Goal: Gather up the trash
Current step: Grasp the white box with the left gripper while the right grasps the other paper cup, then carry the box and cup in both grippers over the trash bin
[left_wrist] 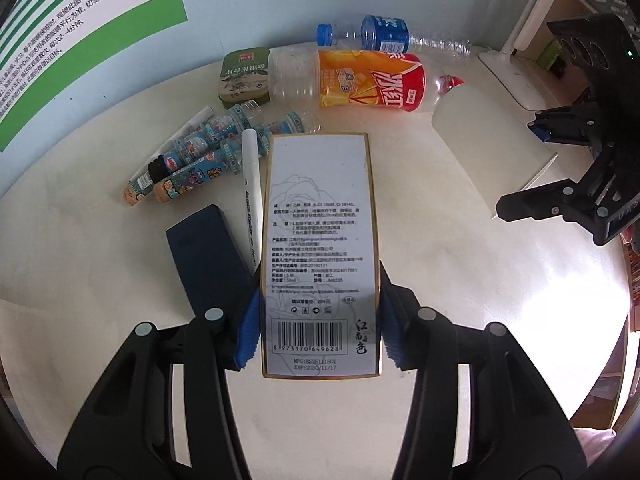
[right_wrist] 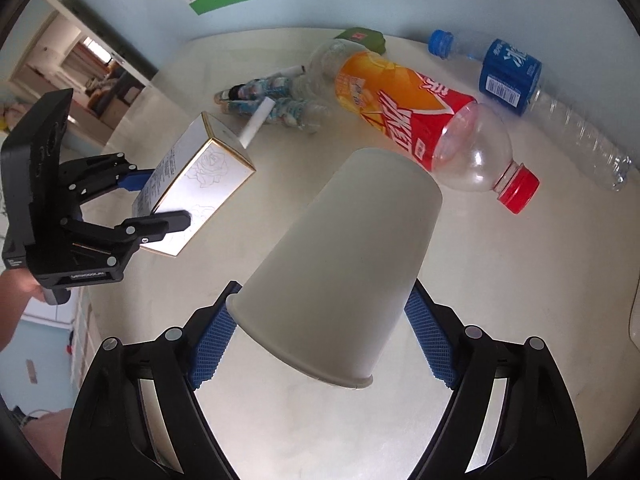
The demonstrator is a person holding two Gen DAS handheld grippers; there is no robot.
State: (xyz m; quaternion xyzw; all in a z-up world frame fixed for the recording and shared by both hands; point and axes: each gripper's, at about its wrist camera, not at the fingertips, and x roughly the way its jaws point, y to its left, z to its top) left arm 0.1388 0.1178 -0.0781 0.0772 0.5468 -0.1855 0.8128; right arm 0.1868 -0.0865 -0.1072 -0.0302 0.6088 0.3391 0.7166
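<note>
Altogether two bottles (right_wrist: 420,120), one cup (right_wrist: 340,272), one box (left_wrist: 320,248).

I see a white box (left_wrist: 320,256) edged in gold, with black print, a barcode and a faint grey rose outline, and a plain off-white paper cup (right_wrist: 340,268), both against the glossy cream table (left_wrist: 500,300). Near the table's far edge lie a bottle with an orange-and-red label (right_wrist: 396,108) and red cap, a clear bottle with a blue label (right_wrist: 510,76) and blue cap, and a green tin (left_wrist: 245,76). I also make out small bottles with teal cartoon labels (left_wrist: 208,152), a white marker (left_wrist: 251,184) and a dark navy block (left_wrist: 208,256); the gripper pads (left_wrist: 249,332) are blue on black arms.
</note>
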